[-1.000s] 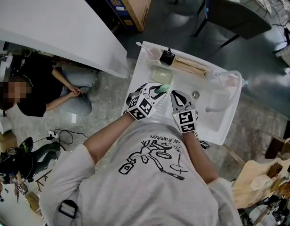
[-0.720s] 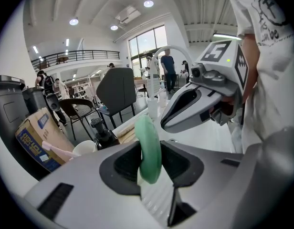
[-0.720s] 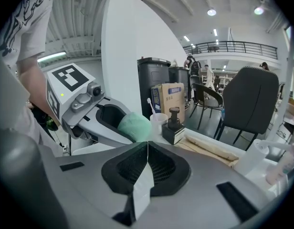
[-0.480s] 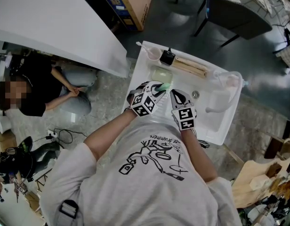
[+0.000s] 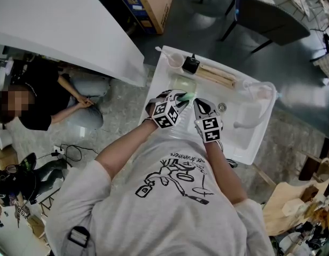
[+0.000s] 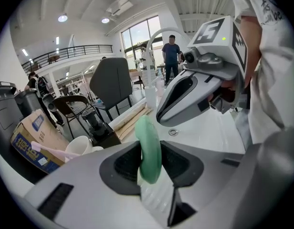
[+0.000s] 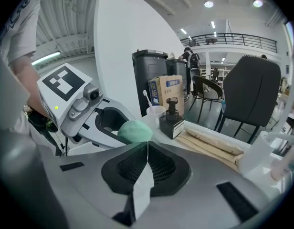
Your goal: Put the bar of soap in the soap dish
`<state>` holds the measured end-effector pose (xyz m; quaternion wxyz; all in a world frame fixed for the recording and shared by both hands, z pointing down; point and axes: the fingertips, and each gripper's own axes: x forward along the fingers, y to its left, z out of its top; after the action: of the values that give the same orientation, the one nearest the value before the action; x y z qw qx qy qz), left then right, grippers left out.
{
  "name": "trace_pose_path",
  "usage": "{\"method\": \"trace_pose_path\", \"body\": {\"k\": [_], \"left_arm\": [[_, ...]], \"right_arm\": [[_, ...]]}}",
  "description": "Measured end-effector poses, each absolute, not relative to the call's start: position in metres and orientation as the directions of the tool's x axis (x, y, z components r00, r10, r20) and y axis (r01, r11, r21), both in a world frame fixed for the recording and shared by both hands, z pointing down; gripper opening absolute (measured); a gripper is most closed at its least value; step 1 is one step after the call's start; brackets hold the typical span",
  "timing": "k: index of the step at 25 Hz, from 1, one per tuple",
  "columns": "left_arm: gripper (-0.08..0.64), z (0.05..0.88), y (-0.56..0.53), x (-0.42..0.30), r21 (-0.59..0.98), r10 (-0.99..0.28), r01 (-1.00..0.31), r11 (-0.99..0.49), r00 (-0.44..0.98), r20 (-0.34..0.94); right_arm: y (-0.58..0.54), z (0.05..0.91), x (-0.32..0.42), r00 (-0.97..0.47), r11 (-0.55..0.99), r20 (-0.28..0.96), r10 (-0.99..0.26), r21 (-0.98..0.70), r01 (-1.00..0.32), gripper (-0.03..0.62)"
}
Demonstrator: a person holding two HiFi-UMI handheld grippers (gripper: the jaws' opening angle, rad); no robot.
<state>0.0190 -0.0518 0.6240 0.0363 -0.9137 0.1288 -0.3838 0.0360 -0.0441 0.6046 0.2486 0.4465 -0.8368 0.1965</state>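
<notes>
- The green bar of soap (image 6: 148, 142) stands on edge mid-frame, clamped in your left hand-held gripper (image 6: 150, 163).
- The soap dish (image 5: 183, 83) lies just above it in frame, on the white surface (image 5: 250, 137).
- Your right hand-held gripper (image 7: 147, 156) has its jaws together.

the left gripper (image 5: 180, 97), carrying the green bar of soap (image 5: 188, 95) in its jaws, has crept toward 1 o'clock in the head view, closer to the soap dish (image 5: 181, 82), and has rolled a little. the right gripper (image 5: 199, 105) has edged toward 12 o'clock beside it.
</notes>
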Motion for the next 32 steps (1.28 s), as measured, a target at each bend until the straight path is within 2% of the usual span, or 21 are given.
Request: {"method": "trace_pose_path", "body": {"k": [32], "left_arm": [[0.121, 0.667, -0.078, 0.023, -0.178, -0.221, -0.131, -0.975, 0.595, 0.773]], "right_arm": [[-0.068, 0.639, 0.041, -0.486, 0.565, 0.671, -0.560, -0.120, -0.816, 0.023]]}}
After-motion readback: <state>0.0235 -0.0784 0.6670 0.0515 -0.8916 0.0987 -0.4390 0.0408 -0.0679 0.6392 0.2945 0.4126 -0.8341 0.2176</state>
